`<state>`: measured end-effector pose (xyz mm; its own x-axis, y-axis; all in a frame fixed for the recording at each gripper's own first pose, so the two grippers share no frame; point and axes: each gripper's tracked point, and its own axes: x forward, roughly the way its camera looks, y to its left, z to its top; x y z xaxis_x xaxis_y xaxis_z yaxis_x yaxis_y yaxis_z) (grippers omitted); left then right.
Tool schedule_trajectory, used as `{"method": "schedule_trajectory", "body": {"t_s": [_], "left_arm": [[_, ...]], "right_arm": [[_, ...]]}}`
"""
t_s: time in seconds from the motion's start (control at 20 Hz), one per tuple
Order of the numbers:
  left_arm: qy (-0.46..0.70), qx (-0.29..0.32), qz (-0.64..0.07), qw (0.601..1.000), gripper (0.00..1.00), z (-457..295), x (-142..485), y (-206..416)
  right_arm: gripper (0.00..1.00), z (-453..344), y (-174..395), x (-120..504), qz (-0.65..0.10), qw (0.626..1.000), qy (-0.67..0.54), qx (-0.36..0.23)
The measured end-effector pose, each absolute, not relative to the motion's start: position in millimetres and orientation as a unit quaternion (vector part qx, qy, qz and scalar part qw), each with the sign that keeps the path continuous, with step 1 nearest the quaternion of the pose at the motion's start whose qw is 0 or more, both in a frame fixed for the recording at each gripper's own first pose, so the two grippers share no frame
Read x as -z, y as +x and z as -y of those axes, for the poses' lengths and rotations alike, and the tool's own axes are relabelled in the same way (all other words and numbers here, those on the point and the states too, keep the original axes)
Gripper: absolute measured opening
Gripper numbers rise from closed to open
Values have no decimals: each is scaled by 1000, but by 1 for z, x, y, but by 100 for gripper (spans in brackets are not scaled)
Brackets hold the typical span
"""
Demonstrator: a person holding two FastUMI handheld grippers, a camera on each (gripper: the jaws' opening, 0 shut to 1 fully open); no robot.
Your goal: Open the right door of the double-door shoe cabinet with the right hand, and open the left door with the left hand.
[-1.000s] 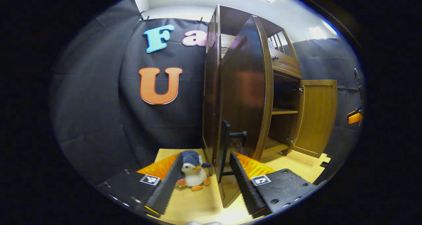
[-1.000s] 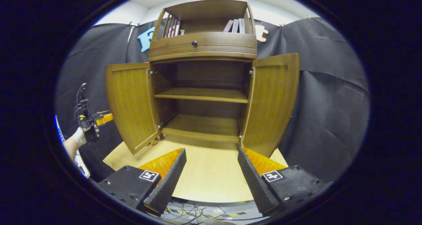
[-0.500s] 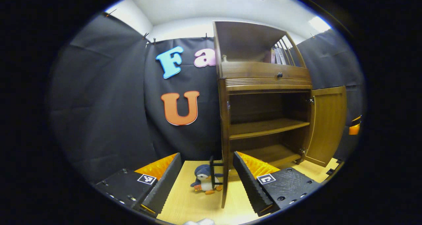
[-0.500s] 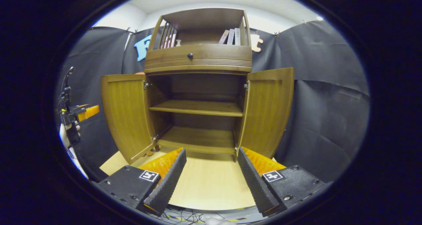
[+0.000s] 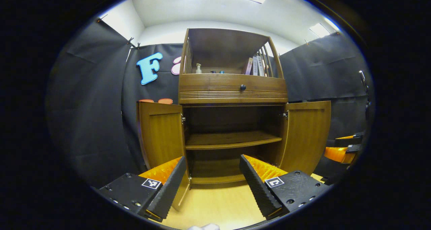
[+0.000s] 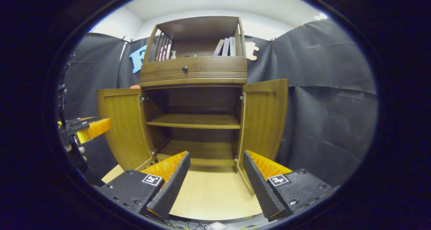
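Note:
The brown wooden shoe cabinet [image 5: 232,88] [image 6: 193,71] faces me with both doors swung wide. Its left door [image 5: 161,135] [image 6: 123,129] and right door [image 5: 308,135] [image 6: 264,119] stand outward, baring two bare shelves [image 5: 232,140] [image 6: 195,121]. My left gripper [image 5: 212,186] is open in front of the cabinet, nothing between its fingers. My right gripper [image 6: 215,186] is open too, back from the cabinet over the floor. In the right gripper view the left gripper [image 6: 89,129] shows at the left edge; in the left gripper view the right gripper [image 5: 341,151] shows at the right edge.
A drawer with a dark knob [image 5: 242,87] sits above the doors. Books [image 5: 256,65] and a small bottle [image 5: 198,68] stand in the railed top compartment. A pale wooden floor board [image 6: 208,196] lies under the cabinet. Black cloth walls close in all around.
The left gripper has let go of the left door's handle, drawn back and turned right to face the cabinet front. The right gripper has drifted back a little.

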<state>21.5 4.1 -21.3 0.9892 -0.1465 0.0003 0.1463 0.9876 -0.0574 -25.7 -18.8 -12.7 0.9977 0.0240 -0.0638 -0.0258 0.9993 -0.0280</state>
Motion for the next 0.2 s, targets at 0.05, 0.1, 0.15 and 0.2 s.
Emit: {"method": "schedule_trajectory", "body": {"t_s": [0.05,0.1,0.15,0.2], "left_arm": [[-34,73,-12,997,100,2,28,18],[-34,72,-15,997,100,6,33,15],[-32,69,-20,997,96,7,36,14],[-28,65,-24,997,89,6,39,13]], "right_arm": [[99,21,-25,12,-30,999,-12,-10],[100,22,-25,12,-30,999,-11,-7],[100,24,-25,12,-29,1000,-10,-4],[99,25,-25,12,-29,1000,-9,-3]]}}
